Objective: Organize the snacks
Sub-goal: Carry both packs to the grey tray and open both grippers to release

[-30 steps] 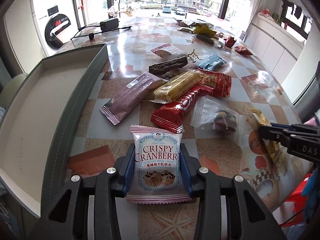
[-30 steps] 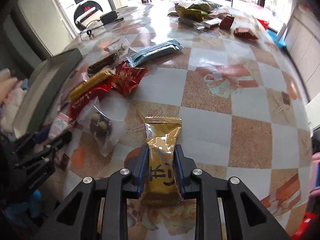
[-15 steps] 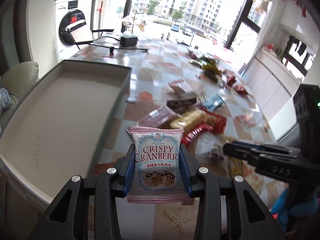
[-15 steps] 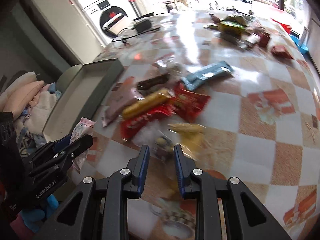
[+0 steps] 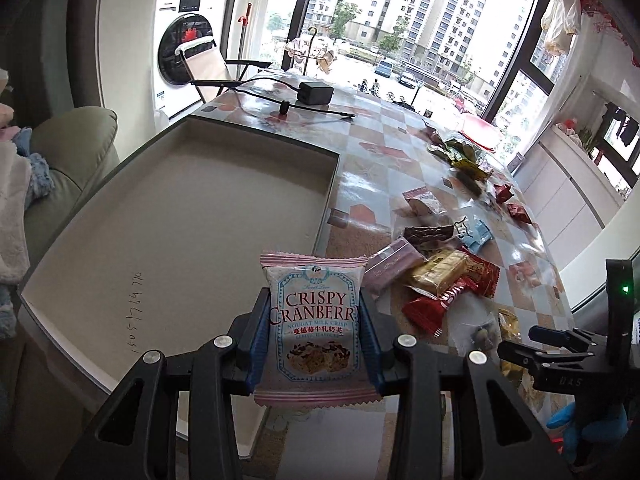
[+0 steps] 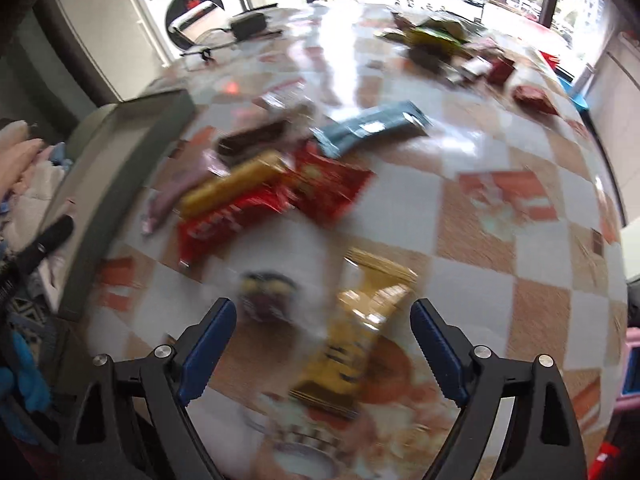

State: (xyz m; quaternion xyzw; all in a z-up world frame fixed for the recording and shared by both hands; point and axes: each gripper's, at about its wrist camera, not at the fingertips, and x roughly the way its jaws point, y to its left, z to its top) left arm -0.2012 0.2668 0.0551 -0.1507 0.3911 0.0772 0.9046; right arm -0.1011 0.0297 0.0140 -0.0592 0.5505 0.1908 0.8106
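Note:
My left gripper (image 5: 314, 320) is shut on a pink Crispy Cranberry packet (image 5: 314, 320), held above the near right corner of the grey tray (image 5: 168, 216), which holds nothing. My right gripper (image 6: 322, 322) is open wide and empty above the table; its view is blurred. A gold snack packet (image 6: 360, 328) lies on the table between its fingers. A clear bag with a dark snack (image 6: 266, 294) lies just left of it. The right gripper also shows at the right edge of the left wrist view (image 5: 516, 344).
A heap of snacks lies mid-table: a red bar (image 6: 224, 224), a yellow bar (image 6: 232, 188), a red packet (image 6: 328, 184), a blue bar (image 6: 372, 126), a dark bar (image 6: 252, 138), a mauve bar (image 5: 390, 264). More packets (image 5: 460, 152) lie at the far side. A black charger (image 5: 314, 92) with cable sits behind the tray.
My left gripper rose and swung left with the cranberry packet toward the tray. My right gripper let go of the gold packet, which now lies on the table, then opened wide.

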